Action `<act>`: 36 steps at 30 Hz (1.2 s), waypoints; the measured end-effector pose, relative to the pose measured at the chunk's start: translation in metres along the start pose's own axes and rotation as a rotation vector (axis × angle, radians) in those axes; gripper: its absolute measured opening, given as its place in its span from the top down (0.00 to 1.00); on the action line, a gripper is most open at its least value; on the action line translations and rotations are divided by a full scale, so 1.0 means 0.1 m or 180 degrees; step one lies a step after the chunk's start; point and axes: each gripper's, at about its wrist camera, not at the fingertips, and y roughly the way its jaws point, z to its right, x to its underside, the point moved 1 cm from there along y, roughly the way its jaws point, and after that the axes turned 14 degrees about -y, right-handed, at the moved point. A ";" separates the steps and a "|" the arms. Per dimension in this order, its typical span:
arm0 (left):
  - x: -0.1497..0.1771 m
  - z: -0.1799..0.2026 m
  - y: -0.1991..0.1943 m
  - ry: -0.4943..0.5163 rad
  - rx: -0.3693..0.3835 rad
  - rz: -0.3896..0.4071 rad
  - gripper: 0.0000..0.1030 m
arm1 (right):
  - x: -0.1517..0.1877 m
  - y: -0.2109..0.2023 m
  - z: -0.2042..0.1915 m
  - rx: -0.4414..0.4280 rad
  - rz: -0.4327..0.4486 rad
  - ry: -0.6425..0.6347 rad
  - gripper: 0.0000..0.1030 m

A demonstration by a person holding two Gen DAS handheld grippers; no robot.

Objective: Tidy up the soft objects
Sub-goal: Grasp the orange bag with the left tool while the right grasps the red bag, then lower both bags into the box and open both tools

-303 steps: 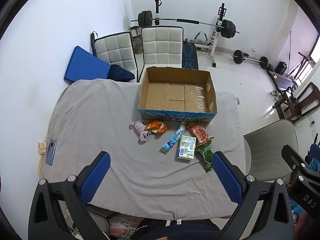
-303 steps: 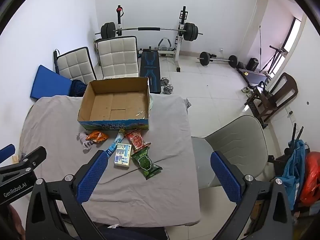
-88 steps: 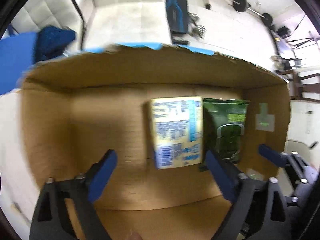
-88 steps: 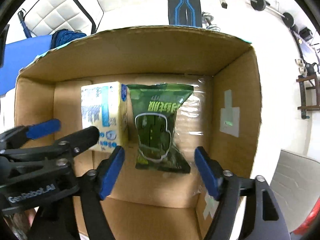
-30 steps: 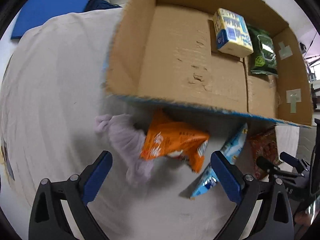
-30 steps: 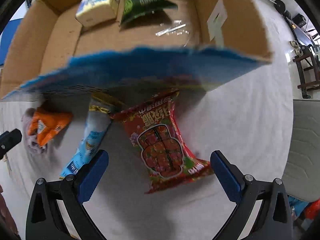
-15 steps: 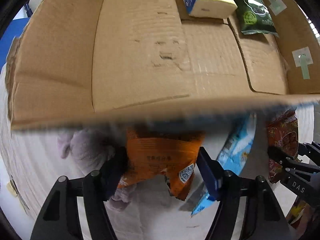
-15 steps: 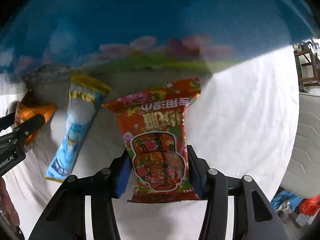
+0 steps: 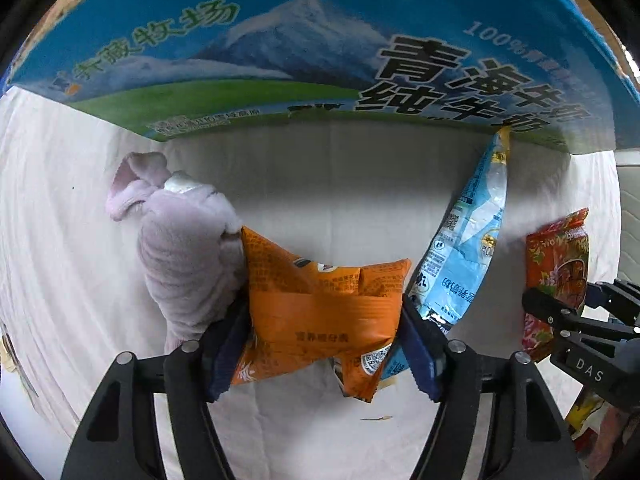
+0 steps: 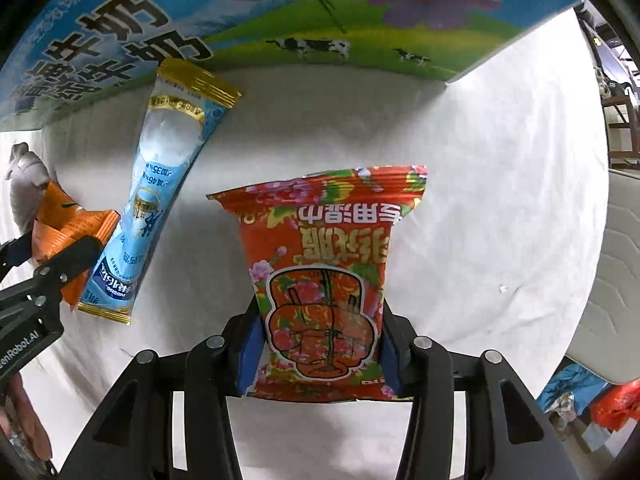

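**Both grippers pinching snack packets in front of the box**

While both grippers point down at the cloth-covered table, each has a packet between its pads.

Left gripper: blue pads pressed on both sides of the orange packet, which bulges between them. Grip is on. The packet lies just near of the printed box wall, its left edge touching the pale purple plush toy. The light blue stick packet lies just right of the orange one, its lower end tucked behind the right finger and its far end reaching the box wall.

Right gripper: pads flank the lower half of the red flowered packet and touch its edges; jaws closing on it. That packet lies flat on the cloth, print upside down, well near of the box wall. To its left is the blue stick packet, apart from it, slanting toward the box.

In the right wrist view, the left gripper's black finger shows at the left edge over the orange packet. Cannot tell whether either packet is off the cloth.
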 end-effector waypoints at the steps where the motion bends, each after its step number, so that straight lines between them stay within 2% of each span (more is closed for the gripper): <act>1: -0.04 0.02 -0.04 0.0010 -0.0016 0.0003 0.37 | 0.01 0.00 -0.03 -0.0022 -0.0010 0.0019 0.53; 3: -0.01 0.05 -0.12 -0.0019 -0.0008 0.0042 0.38 | -0.15 0.01 -0.01 -0.0077 -0.0016 0.0032 0.54; 5: 0.03 0.04 -0.26 -0.0090 0.0028 0.0117 0.39 | -0.13 -0.07 0.00 -0.0103 0.0014 0.0047 0.54; 6: -0.05 0.03 -0.36 -0.0128 0.0047 0.0143 0.39 | -0.08 -0.12 -0.01 -0.0131 0.0046 0.0045 0.54; 7: -0.04 -0.02 -0.44 -0.0160 0.0061 0.0179 0.39 | -0.20 -0.22 0.06 -0.0159 0.0067 0.0049 0.54; 17: 0.23 -0.09 -1.34 -0.0341 0.0428 0.0543 0.39 | 0.04 -1.06 0.01 -0.0468 0.0524 0.0031 0.54; 23: 0.41 0.03 -1.93 -0.0264 0.0458 0.0897 0.39 | 0.15 -1.58 -0.05 -0.0464 0.0831 -0.0023 0.55; 27: 0.33 0.14 -2.21 -0.0190 0.0396 0.1167 0.39 | 0.21 -2.01 -0.04 -0.0390 0.0997 -0.0061 0.55; 31: 0.17 0.21 -2.31 -0.0181 0.0435 0.1290 0.39 | 0.19 -2.40 -0.03 -0.0364 0.1184 -0.0065 0.55; 36: -0.04 0.26 -2.52 -0.0192 0.0512 0.1395 0.39 | 0.09 -2.65 -0.02 -0.0376 0.1332 -0.0046 0.55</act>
